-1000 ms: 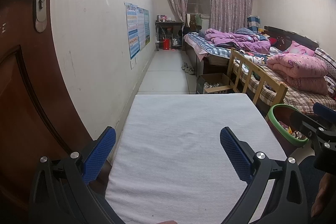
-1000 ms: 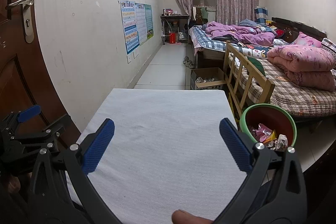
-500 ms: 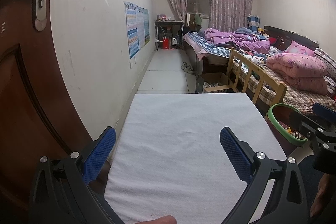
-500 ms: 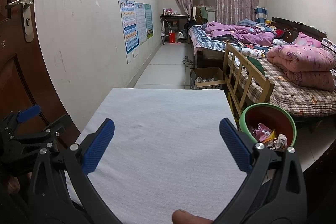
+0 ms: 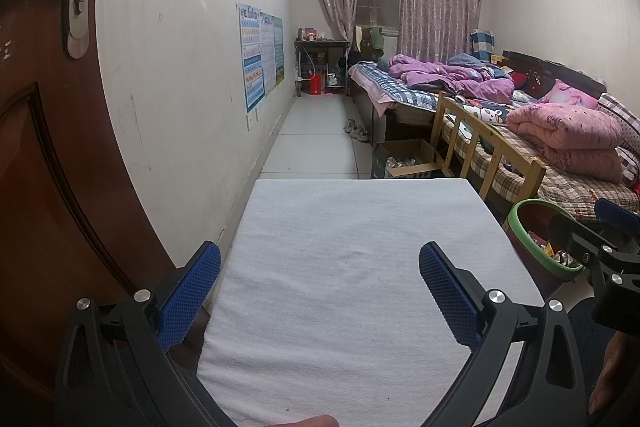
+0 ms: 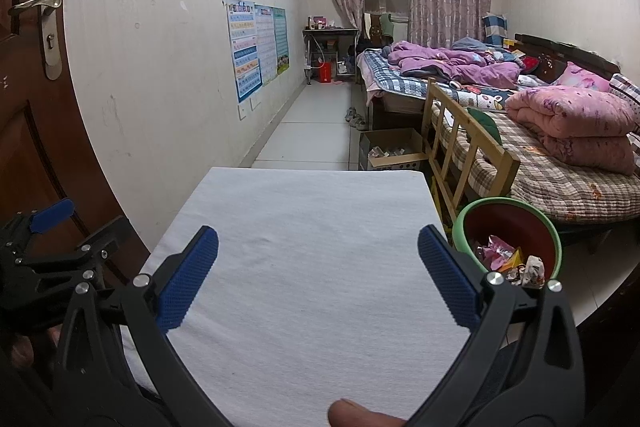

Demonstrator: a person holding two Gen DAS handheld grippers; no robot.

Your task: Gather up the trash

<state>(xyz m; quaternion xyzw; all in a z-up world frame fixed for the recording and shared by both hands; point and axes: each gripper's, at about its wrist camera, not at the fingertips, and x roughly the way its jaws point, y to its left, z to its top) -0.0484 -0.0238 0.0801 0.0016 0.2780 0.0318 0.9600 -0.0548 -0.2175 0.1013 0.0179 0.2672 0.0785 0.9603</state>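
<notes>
Both grippers, left [image 5: 319, 289] and right [image 6: 318, 277], remain spread apart and motionless above the white-covered table [image 6: 304, 227].

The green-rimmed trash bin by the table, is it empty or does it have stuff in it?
Partly filled: crumpled wrappers lie low inside the trash bin.

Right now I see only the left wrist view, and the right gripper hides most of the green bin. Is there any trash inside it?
Observer: Yes. In the right wrist view the green bin holds pink wrappers and crumpled paper at its bottom.
Operator: Is the right gripper holding something?
Observer: No. The right gripper is open, and only the white table cloth shows between its fingers.
</notes>
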